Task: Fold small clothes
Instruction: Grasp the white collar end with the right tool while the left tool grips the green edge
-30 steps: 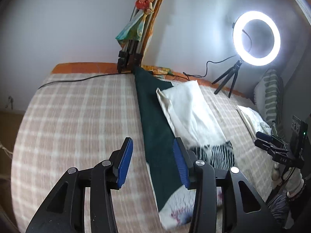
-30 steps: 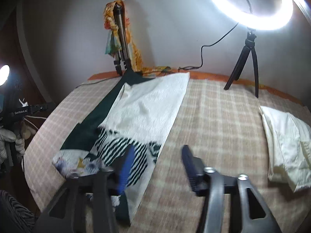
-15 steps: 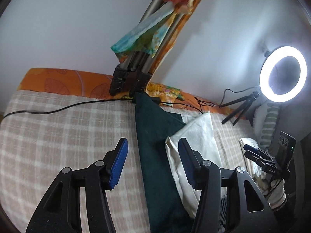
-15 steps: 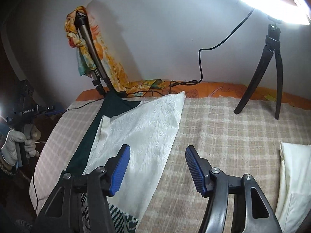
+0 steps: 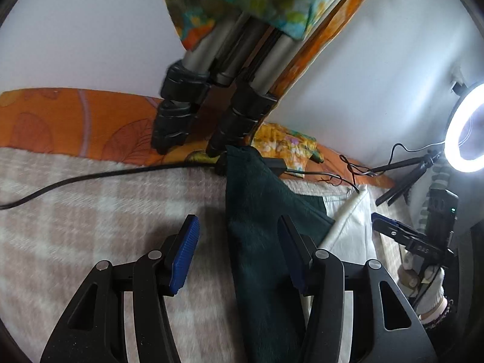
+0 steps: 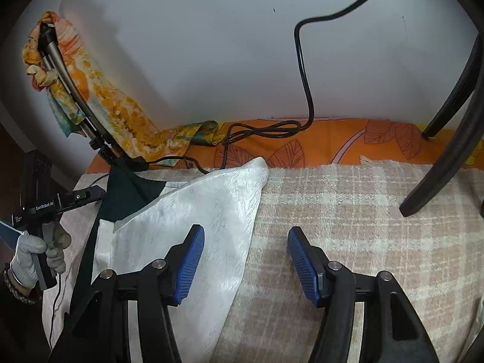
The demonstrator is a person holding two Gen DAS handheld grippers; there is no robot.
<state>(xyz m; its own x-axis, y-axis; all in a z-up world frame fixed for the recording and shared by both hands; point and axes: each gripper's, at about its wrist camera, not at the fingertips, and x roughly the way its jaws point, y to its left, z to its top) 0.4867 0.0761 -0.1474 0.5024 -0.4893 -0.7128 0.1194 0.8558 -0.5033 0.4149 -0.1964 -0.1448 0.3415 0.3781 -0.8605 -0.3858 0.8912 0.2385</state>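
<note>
A dark green cloth lies in a long strip on the checked blanket, its far corner by the tripod feet. A white cloth lies partly over it; it also shows in the left wrist view. My left gripper is open and empty, low over the green cloth's left edge near its far end. My right gripper is open and empty, its left finger over the white cloth's right edge, below the cloth's far corner. The left gripper also shows in the right wrist view.
A folded tripod draped with a colourful scarf stands at the back edge. A black cable crosses the checked blanket. A ring light stands at right; its legs rest on the blanket. An orange sheet lines the wall.
Both grippers have moved forward along the cloths toward the wall end. The striped and patterned near ends have dropped out of view. Both stay open.
</note>
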